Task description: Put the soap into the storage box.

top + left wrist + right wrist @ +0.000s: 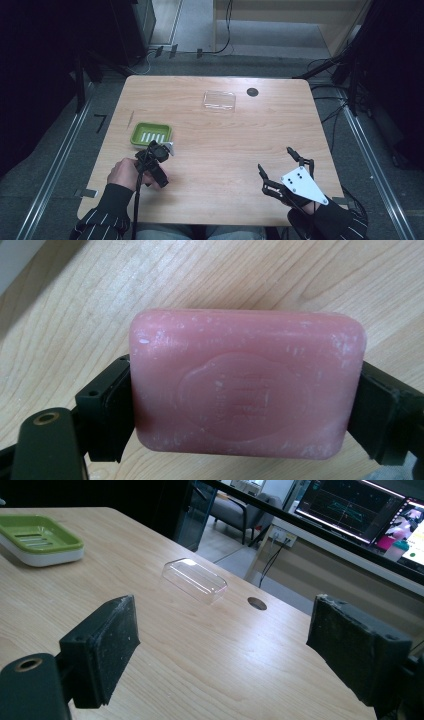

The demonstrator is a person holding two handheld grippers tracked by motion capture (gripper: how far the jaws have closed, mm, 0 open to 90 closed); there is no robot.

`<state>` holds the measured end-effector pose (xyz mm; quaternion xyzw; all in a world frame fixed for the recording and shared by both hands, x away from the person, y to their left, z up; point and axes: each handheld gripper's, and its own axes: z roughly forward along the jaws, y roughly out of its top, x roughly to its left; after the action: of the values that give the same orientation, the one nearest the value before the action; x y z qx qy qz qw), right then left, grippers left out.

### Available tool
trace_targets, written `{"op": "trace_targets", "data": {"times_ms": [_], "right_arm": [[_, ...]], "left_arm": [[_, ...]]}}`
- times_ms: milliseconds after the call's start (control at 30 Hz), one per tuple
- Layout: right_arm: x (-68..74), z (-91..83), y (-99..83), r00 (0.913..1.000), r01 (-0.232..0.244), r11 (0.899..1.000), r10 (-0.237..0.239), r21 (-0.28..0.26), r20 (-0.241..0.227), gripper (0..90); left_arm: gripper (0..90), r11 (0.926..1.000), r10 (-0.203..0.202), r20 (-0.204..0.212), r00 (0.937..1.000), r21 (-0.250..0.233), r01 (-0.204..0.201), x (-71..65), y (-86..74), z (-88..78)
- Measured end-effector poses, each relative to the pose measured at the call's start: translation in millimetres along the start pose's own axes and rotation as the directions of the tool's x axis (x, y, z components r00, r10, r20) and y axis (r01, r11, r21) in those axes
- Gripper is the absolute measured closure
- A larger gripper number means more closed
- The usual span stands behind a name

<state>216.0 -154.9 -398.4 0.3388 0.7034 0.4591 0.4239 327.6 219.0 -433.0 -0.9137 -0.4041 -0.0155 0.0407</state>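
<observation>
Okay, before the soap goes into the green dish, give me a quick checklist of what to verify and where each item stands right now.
1. Grip on the pink soap bar: ok, the left gripper has both fingers pressed on its ends.
2. Green soap dish empty: ok, its slotted tray is bare.
3. Dish within reach: ok, it sits just beyond the left gripper in the high view.
4. Right gripper out of the way: ok, open and holding nothing, over bare table.
5. Clear lid away from the dish: ok, it lies near the far edge.
6. Soap level for lowering: cannot tell.
</observation>
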Motion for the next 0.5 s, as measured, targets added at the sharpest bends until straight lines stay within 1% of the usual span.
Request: {"op": "trace_targets", "data": {"times_ms": [100, 500], "right_arm": [[-0.1, 0.2, -0.1, 1.0, -0.003, 1.0, 0.003, 0.002, 0.0, 13.2], [0.1, -0.2, 0.0, 1.0, 0.0, 1.0, 0.0, 0.001, 0.0, 13.2]], "left_arm": [[13.8, 1.0, -0.005, 0.002, 1.0, 0.002, 0.005, 1.3, -0.9, 0.4], [13.8, 1.0, 0.0, 0.002, 1.0, 0.009, 0.0, 1.5, -2.4, 0.1]]}}
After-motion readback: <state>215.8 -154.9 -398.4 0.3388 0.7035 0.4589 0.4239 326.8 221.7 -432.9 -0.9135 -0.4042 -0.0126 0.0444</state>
